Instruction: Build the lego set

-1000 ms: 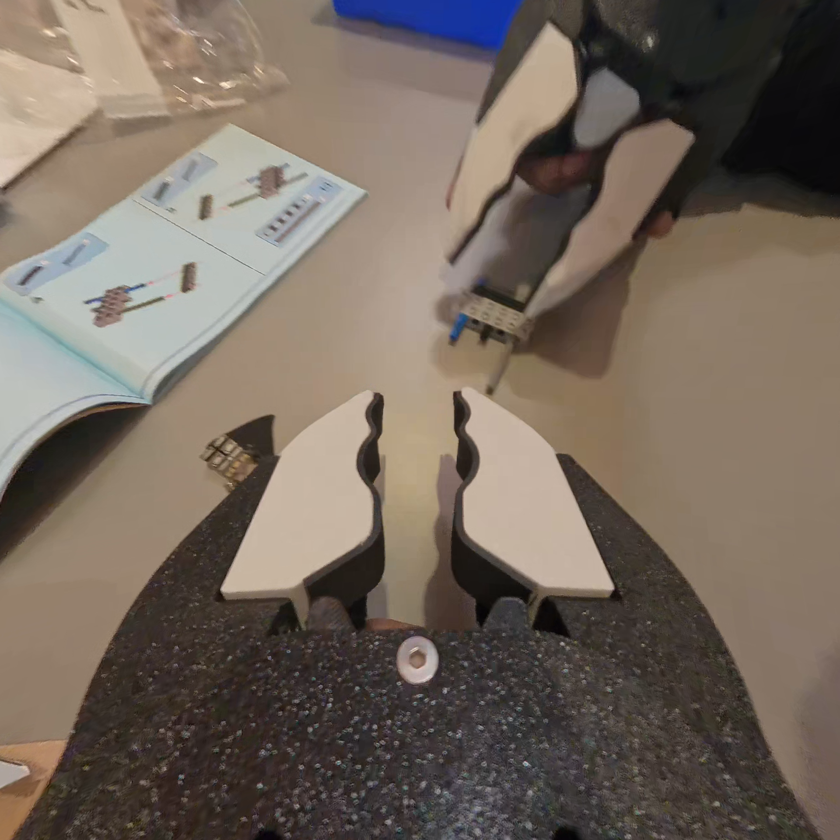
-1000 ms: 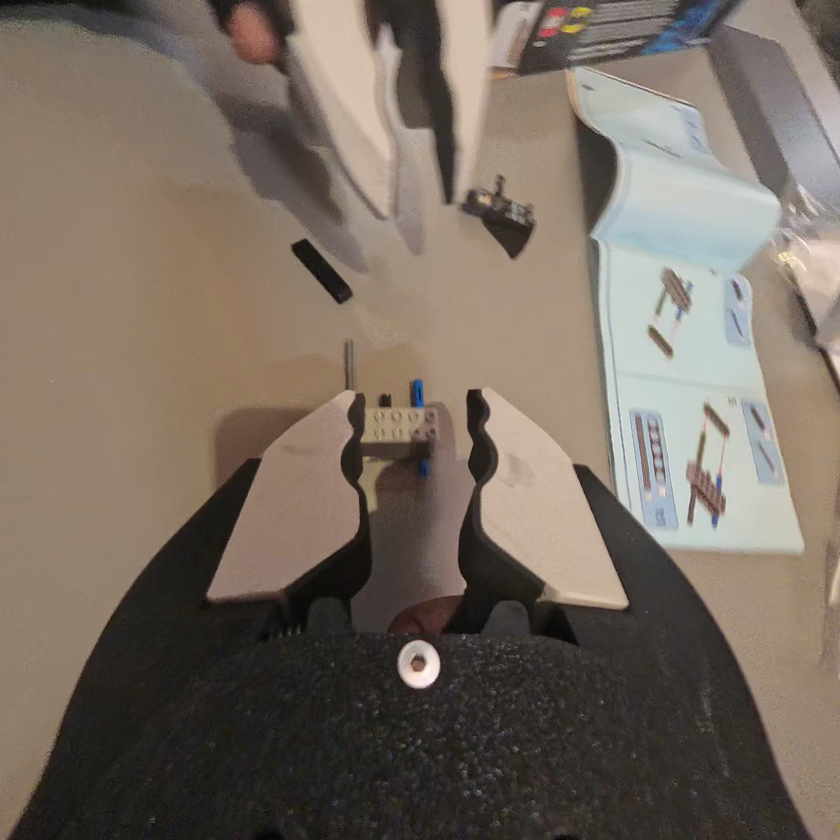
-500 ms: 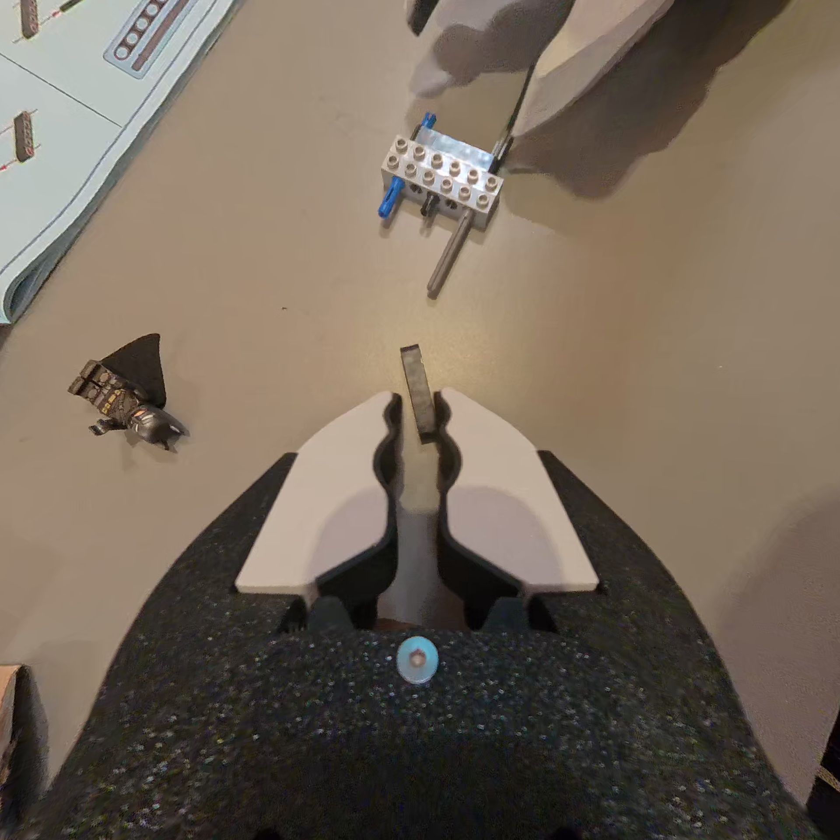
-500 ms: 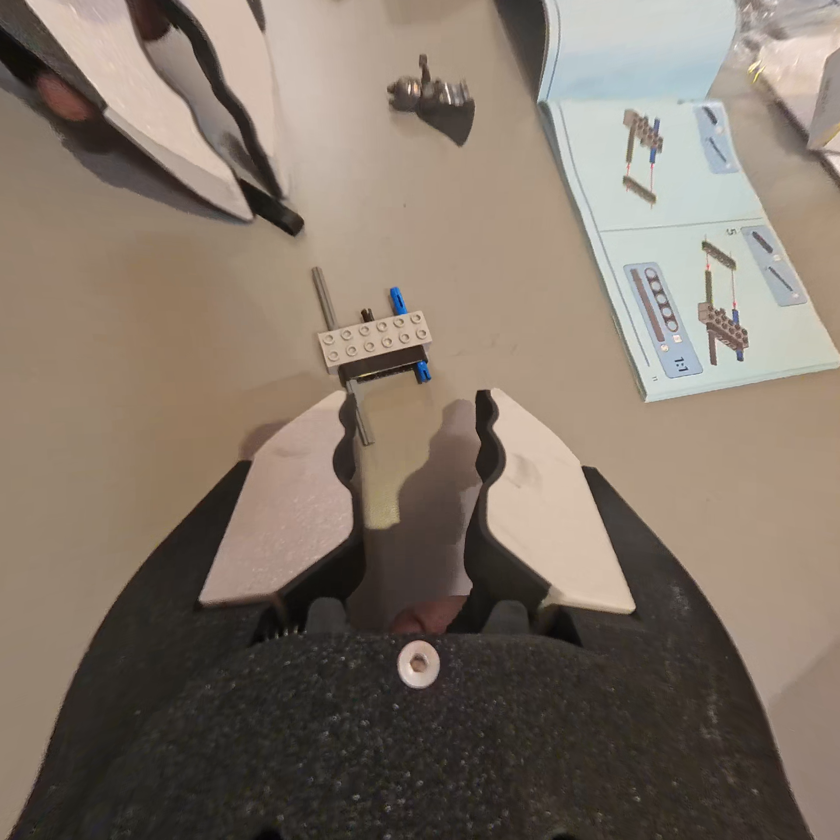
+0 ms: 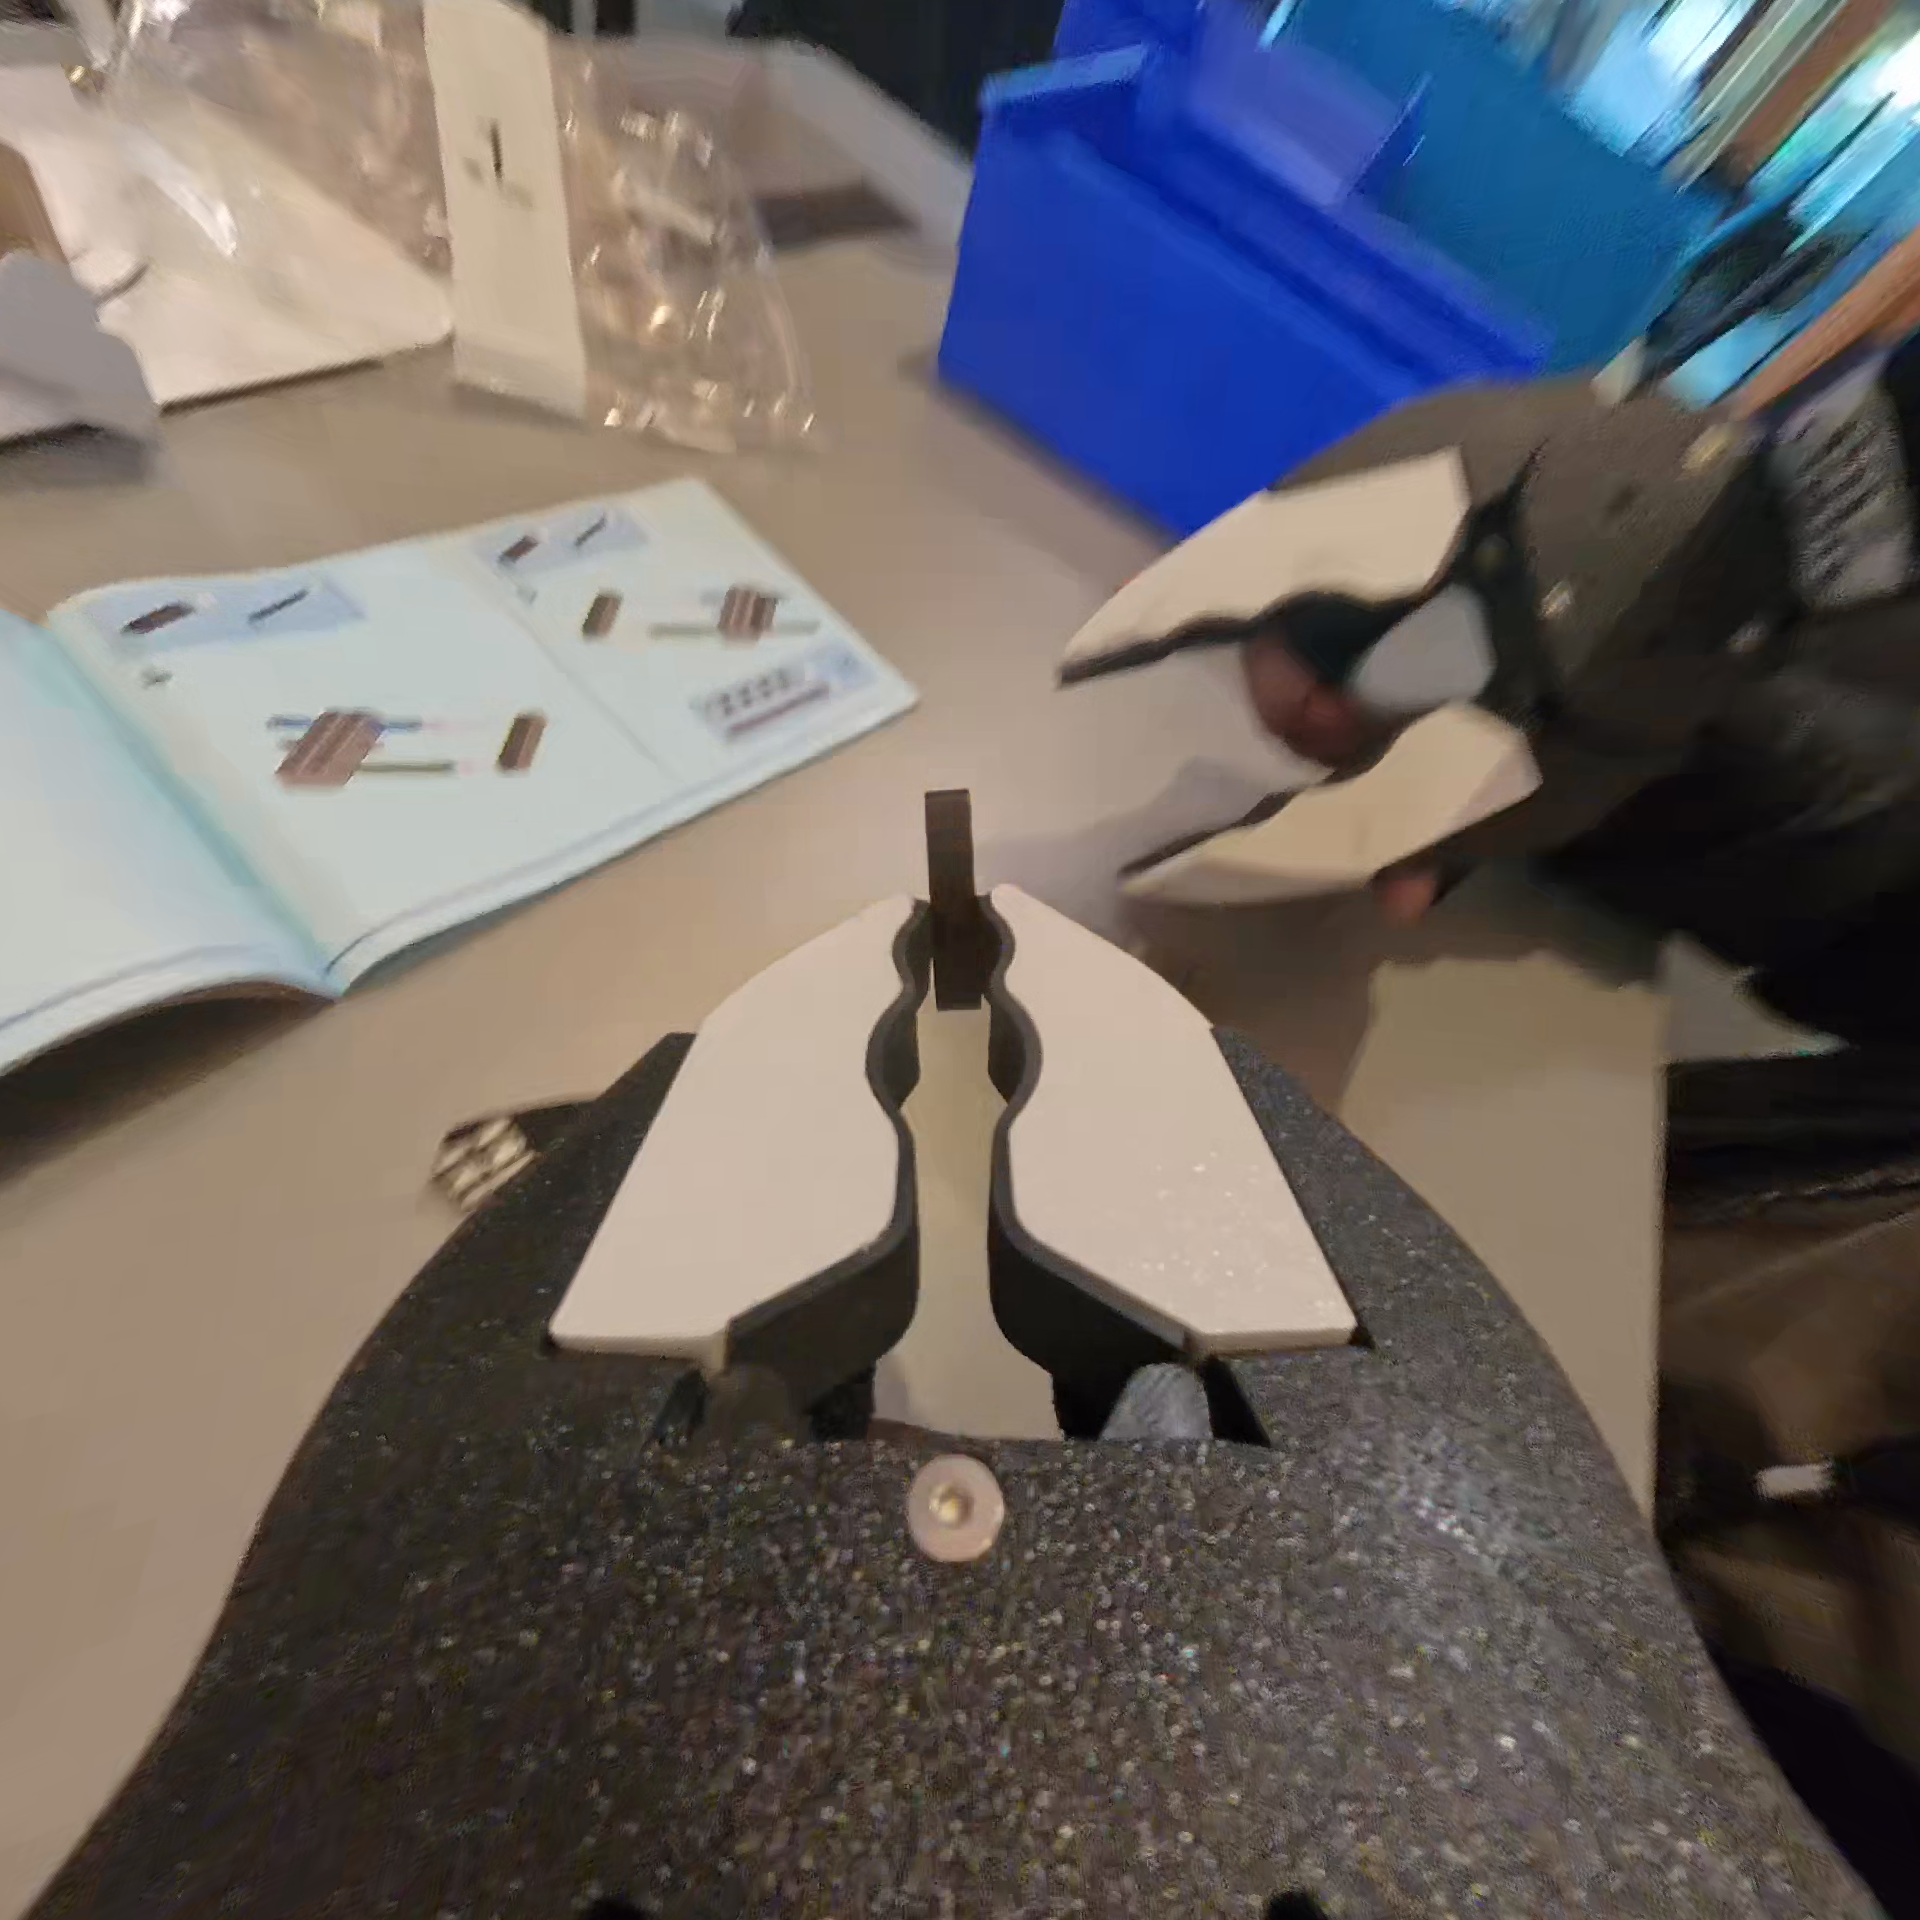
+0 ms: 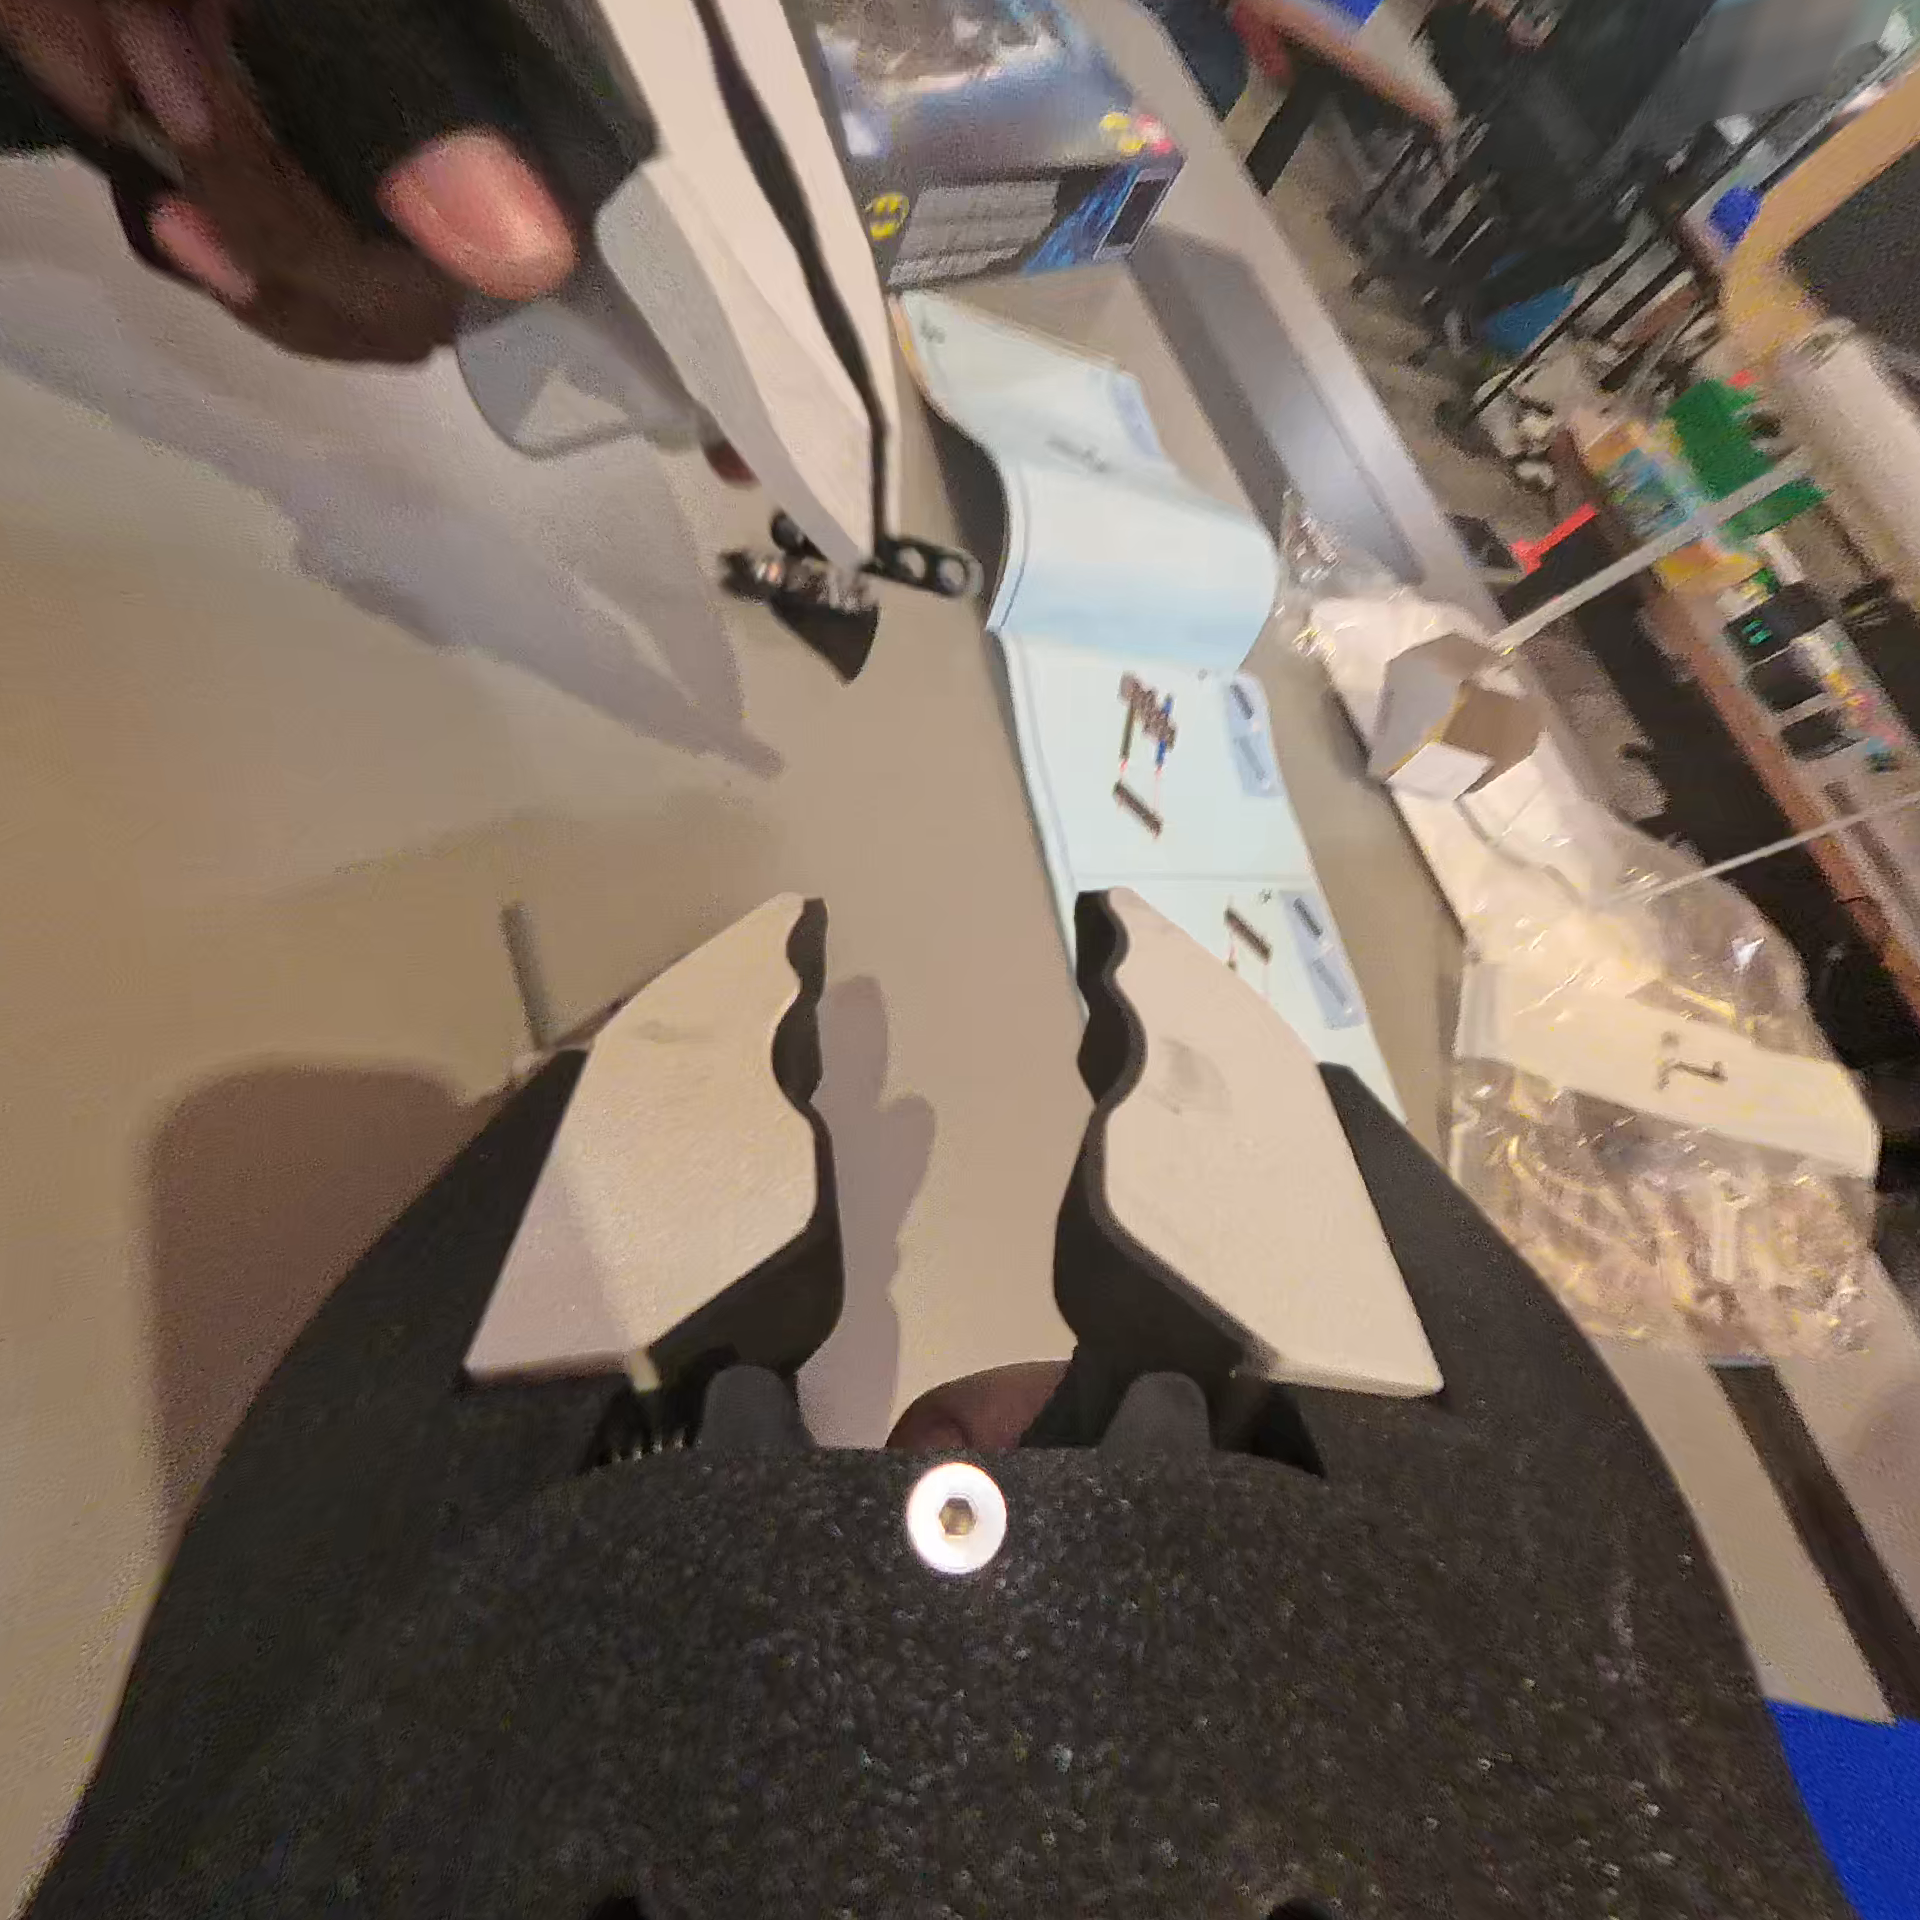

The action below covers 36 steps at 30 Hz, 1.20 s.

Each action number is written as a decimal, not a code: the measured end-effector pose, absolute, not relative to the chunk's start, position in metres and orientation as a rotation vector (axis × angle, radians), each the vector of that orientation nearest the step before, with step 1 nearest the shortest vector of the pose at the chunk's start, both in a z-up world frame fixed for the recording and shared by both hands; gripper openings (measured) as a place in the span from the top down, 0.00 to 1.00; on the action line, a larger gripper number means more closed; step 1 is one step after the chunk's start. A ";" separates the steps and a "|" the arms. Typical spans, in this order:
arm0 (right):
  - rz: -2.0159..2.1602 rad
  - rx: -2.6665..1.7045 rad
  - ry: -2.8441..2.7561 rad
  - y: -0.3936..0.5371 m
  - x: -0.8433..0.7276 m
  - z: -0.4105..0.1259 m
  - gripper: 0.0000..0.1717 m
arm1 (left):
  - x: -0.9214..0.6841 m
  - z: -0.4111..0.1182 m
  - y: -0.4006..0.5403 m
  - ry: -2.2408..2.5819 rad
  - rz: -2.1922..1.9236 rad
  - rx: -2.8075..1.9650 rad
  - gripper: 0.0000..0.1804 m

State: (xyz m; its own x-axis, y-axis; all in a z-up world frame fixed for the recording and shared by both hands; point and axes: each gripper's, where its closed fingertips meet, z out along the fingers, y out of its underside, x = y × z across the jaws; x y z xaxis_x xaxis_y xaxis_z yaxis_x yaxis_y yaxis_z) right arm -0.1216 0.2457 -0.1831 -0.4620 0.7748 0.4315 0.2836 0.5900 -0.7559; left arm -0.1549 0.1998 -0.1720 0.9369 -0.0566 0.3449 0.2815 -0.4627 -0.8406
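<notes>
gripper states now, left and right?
Left gripper: shut on a black beam, lifted off the table.
Right gripper: open, nothing between its fingers.

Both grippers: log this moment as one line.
left gripper: shut on black beam, lifted off table | right gripper: open, empty | booklet: open on table

Both views motion-blurred. Instruction booklet [image 5: 343, 727]: left part cut by frame edge, diagrams too smeared to read. Small dark minifigure [image 5: 483, 1153] mostly hidden behind left gripper [image 5: 954, 909] body; in right wrist view it's partly covered by that gripper's fingers [image 6: 790, 343]. Black beam [image 5: 951, 883]: lower end hidden between the pads. Grey axle [image 6: 525, 977]: lower end hidden behind right gripper [image 6: 940, 914]. Blue bin [image 5: 1195, 312] smeared, top cut off. Clear bags [image 6: 1662, 1195]: contents too small to tell.
</notes>
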 end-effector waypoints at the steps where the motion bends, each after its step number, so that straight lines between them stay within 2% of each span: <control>1: 0.779 -0.828 -1.993 0.244 -0.128 -0.180 0.72 | -0.154 -0.166 0.207 -0.176 -0.468 -1.972 0.96; 5: 0.808 -0.805 -1.855 0.242 -0.138 -0.177 0.70 | -0.145 -0.154 0.221 -0.271 -0.757 -1.750 0.96; 10: 0.835 -0.758 -1.817 0.239 -0.133 -0.188 0.68 | -0.145 -0.165 0.223 -0.393 -0.891 -1.647 0.96; 20: 0.816 -0.763 -1.787 0.229 -0.134 -0.191 0.65 | -0.130 -0.189 0.233 -0.385 -0.703 -1.790 0.96; 36: 0.749 -0.787 -1.762 0.234 -0.135 -0.195 0.73 | -0.122 -0.196 0.235 -0.320 -0.545 -1.846 0.96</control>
